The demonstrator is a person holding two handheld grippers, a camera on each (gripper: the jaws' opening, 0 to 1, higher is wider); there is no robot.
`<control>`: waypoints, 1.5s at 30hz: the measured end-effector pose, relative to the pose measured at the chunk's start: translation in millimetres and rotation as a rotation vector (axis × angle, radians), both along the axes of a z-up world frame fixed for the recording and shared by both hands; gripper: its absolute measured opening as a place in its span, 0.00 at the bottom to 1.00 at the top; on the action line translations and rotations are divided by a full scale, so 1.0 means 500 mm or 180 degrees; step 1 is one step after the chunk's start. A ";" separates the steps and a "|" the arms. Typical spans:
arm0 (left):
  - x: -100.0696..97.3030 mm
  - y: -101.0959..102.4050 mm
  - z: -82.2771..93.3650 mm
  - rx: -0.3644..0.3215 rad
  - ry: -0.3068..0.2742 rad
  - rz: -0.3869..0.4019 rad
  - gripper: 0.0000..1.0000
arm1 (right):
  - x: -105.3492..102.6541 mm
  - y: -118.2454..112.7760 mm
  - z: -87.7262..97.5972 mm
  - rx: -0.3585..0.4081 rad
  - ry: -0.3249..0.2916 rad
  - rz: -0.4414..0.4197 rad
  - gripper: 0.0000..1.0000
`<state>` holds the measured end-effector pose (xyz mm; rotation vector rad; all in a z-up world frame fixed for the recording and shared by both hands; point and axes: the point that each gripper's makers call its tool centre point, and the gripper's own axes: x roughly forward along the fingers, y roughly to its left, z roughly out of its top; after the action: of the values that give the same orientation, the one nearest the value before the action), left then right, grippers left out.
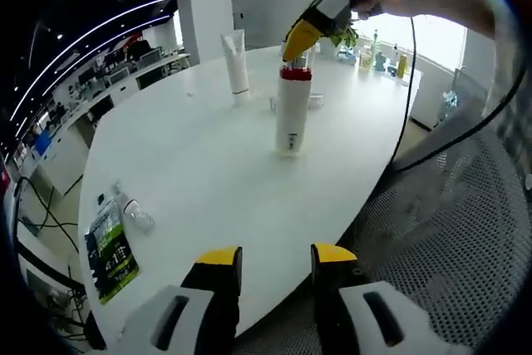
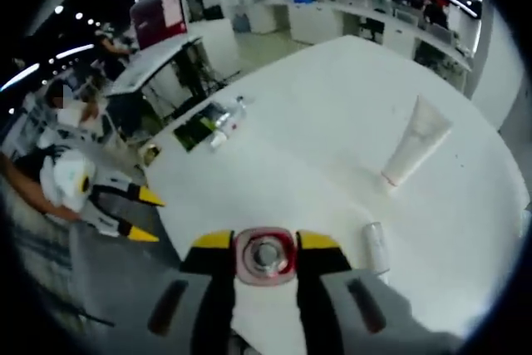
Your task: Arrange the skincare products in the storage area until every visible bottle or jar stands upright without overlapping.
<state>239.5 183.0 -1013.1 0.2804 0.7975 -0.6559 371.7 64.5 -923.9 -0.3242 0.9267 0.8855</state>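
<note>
Your right gripper (image 2: pixel 264 243) has its yellow-tipped jaws closed on either side of the red-collared cap of the tall white bottle (image 1: pixel 293 110), seen from straight above in the right gripper view; in the left gripper view that same gripper comes in from the upper right and sits on the bottle's top, while the bottle stands upright near the middle of the white table (image 1: pixel 208 172). Your left gripper (image 1: pixel 276 257) hangs at the near table edge with its jaws parted and nothing between them. Judge the bottle as rigid plastic, smooth and likely a little slippery, tall and narrow, so top-heavy once you hold it by the cap alone; a grip lower, just under the red collar on the body, should steady it better, and you should set it down squarely before letting go. Just beside it, a small clear bottle (image 2: pixel 376 247) lies on its side; it looks light and round, so it may roll away, and you would do well to pinch it across the middle. Farther out, the white tube (image 2: pixel 416 149) stands on its cap, soft-walled and easy to topple, so leave it alone. Well apart, near the far edge, lie a green packet (image 1: pixel 110 248) and another small clear bottle (image 1: pixel 133 214).
</note>
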 end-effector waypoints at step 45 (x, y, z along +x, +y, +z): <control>0.019 -0.011 0.058 -0.0122 -0.0582 -0.0109 0.33 | -0.005 0.113 -0.022 -0.0480 0.0200 0.0078 0.26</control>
<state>248.9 177.4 -984.3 0.3151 0.6059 -0.6667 369.2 121.2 -935.1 -0.4400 1.0525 0.8539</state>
